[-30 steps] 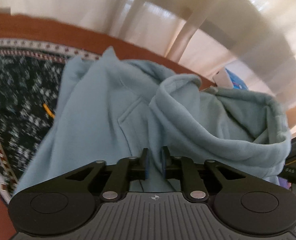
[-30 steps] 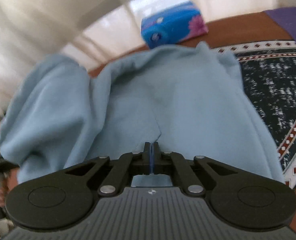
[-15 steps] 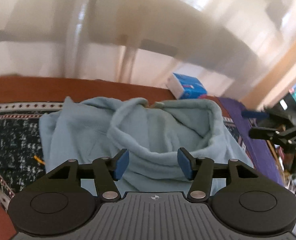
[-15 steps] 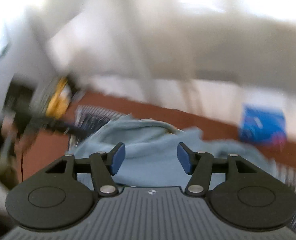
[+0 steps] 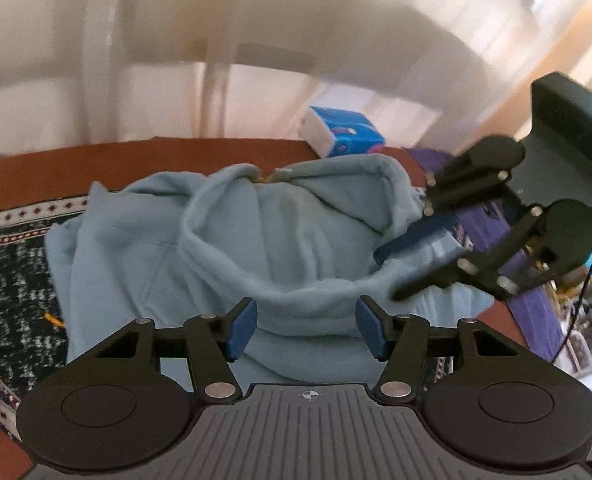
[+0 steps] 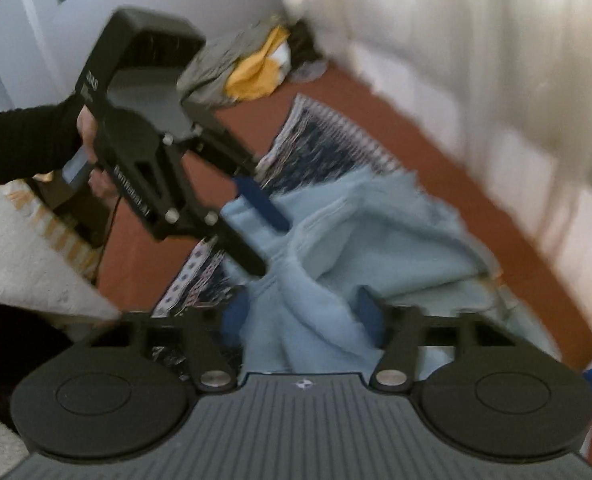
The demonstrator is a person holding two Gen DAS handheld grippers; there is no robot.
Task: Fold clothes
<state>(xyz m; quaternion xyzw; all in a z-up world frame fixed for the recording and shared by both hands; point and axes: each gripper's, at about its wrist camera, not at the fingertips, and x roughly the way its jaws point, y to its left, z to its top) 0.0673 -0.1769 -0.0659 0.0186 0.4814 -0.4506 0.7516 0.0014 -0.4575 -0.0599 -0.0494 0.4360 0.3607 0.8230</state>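
The light blue hoodie (image 5: 224, 248) lies bunched on a dark patterned rug (image 5: 12, 280), which covers part of a brown surface (image 5: 96, 160); the hood opening faces up, with its rim forming a loop at the middle of the garment. All positions below are given relative to the hoodie. The left gripper (image 5: 306, 328) sits above the near edge of the hoodie with its 2 blue pads (image 5: 240, 330) spread apart, released; the hood rim is visible beyond the gap, and the pads do not press on the fabric. The right gripper (image 6: 302, 326) is at the right side of the hoodie, seen from the left wrist view as a black linkage reaching in over the hood's right rim. Its jaws have just been closing, and a fold of the hoodie's fabric lies between its 2 blue pads (image 6: 370, 320); the right wrist view is blurred, so whether the pads clamp the fabric cannot be told. A hand (image 6: 90, 140) in a black sleeve (image 6: 20, 144) holds the left gripper's handle, to the left of the hoodie in the right wrist view. A blue tissue pack (image 5: 340, 136) rests just beyond the far edge of the hoodie. A purple cloth (image 5: 532, 312) lies to the right of the hoodie. A grey and yellow heap of clothing (image 6: 240, 72) lies well apart from the hoodie at the far end of the brown surface.
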